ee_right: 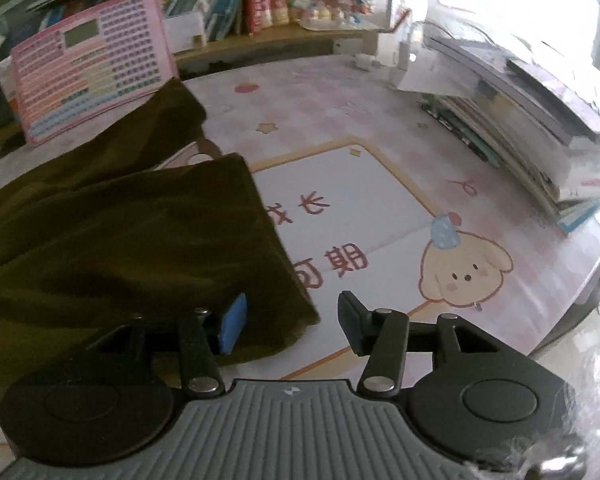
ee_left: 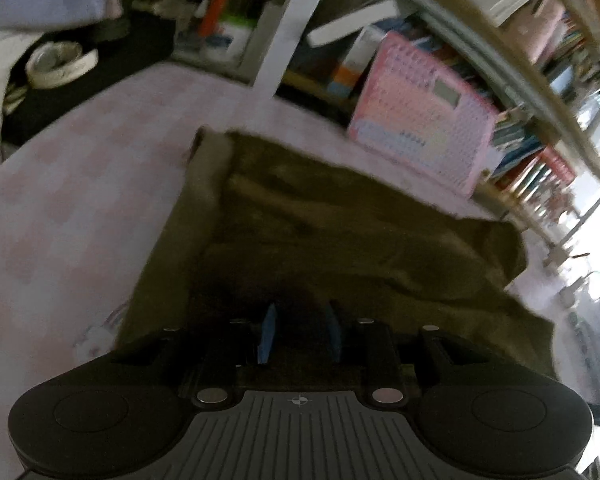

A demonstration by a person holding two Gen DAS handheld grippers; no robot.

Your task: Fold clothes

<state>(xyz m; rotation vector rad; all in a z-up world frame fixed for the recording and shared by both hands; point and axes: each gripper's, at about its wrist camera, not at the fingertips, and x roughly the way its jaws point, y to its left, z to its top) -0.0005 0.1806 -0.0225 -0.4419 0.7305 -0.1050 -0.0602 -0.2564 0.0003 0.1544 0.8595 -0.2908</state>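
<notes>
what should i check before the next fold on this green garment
1. Left gripper over the garment: ok. Whether cloth sits between its narrow jaws: cannot tell.
2. Right gripper jaws open: ok, one finger over the garment corner, the other over the mat.
3. Garment flat: not ok, ridges and a doubled layer show.
4. Bare mat beside the garment for folding: ok.
5. Book stack clear of the garment: ok.
6. Pink chart clear: not ok, the far edge reaches its base.
</notes>
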